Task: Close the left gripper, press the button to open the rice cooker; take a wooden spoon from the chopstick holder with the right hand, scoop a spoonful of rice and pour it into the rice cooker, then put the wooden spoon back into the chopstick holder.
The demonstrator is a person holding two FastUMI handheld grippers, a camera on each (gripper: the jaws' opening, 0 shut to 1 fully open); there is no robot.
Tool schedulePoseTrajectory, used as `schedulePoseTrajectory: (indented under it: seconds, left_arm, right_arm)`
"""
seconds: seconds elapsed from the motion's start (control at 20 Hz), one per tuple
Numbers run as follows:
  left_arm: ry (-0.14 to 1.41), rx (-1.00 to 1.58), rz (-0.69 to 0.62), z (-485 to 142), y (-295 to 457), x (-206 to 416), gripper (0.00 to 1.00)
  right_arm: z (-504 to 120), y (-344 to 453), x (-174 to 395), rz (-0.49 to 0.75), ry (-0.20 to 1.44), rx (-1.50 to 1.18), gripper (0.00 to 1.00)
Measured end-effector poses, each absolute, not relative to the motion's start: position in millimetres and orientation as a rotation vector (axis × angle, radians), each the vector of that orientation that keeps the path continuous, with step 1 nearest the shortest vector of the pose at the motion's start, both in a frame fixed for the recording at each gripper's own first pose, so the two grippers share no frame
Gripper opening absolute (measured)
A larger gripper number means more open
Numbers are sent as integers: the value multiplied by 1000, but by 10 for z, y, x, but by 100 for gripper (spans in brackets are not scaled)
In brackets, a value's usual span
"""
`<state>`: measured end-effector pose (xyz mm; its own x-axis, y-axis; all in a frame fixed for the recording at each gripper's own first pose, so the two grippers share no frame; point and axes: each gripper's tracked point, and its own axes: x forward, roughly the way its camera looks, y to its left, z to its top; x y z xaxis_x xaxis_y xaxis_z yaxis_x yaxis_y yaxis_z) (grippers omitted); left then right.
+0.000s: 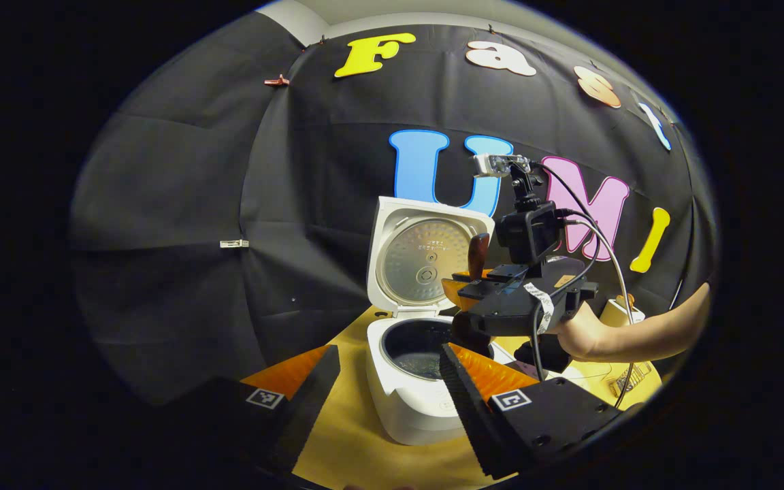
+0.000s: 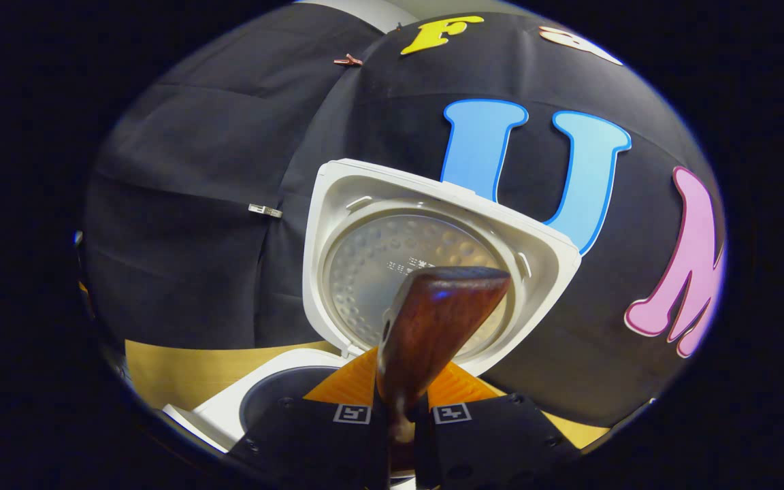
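Note:
The white rice cooker (image 1: 412,401) stands open, its lid (image 1: 426,255) upright and the dark inner pot (image 1: 419,347) exposed. My left gripper (image 1: 392,401) is open just in front of the cooker, one finger on each side of its front. The right gripper (image 1: 501,299), held by a hand (image 1: 582,333), hovers over the pot's right rim and is shut on a dark wooden spoon (image 1: 479,255). In the right gripper view the spoon (image 2: 439,320) stands up from the right gripper (image 2: 399,415), in front of the lid (image 2: 365,204), with the pot (image 2: 276,401) below.
A yellow wooden tabletop (image 1: 351,435) carries the cooker. Behind the hand stands a cream holder (image 1: 620,313). A clear container (image 1: 610,378) sits at the table's right edge. Cables (image 1: 610,258) hang from the right gripper.

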<state>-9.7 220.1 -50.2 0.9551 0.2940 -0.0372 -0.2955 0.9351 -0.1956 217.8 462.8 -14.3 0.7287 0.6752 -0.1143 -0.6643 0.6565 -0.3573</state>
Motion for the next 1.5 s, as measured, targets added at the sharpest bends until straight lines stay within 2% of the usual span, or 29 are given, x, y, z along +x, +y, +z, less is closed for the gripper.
schedulePoseTrajectory:
  seconds: [0.45, 0.5, 0.55, 0.7, 0.95, 1.0, 1.05, 1.25, 1.5]
  left_arm:
    - [12, -202, 273, -397, 2035, -87, 95]
    - [15, -207, 276, -391, 1991, -85, 90]
    - [15, -208, 280, -355, 1948, -88, 95]
    - [8, -177, 285, -224, 1685, -76, 95]
    - [-4, -209, 203, -5, 854, 138, 95]
    - [-5, -203, 192, 18, 706, 175, 91]
    - [-6, -193, 175, 49, 547, 205, 95]
    - [7, -170, 111, 62, -7, 381, 95]
    - [35, -194, 76, 27, -480, 566, 95]
  right_arm:
    - [355, 3948, 2258, 713, 141, 33, 18]
    - [405, 3812, 2263, 706, 162, 82, 18]
    - [470, 3686, 2272, 697, 173, 127, 18]
    - [691, 3208, 2316, 664, 148, 221, 18]
    - [669, 2071, 2339, 582, 142, 231, 18]
    - [643, 1831, 2363, 560, 138, 217, 18]
    - [626, 1563, 2379, 536, 134, 199, 18]
    - [629, 554, 2448, 420, 92, 181, 18]
    - [368, -593, 2472, 261, 118, 222, 18]
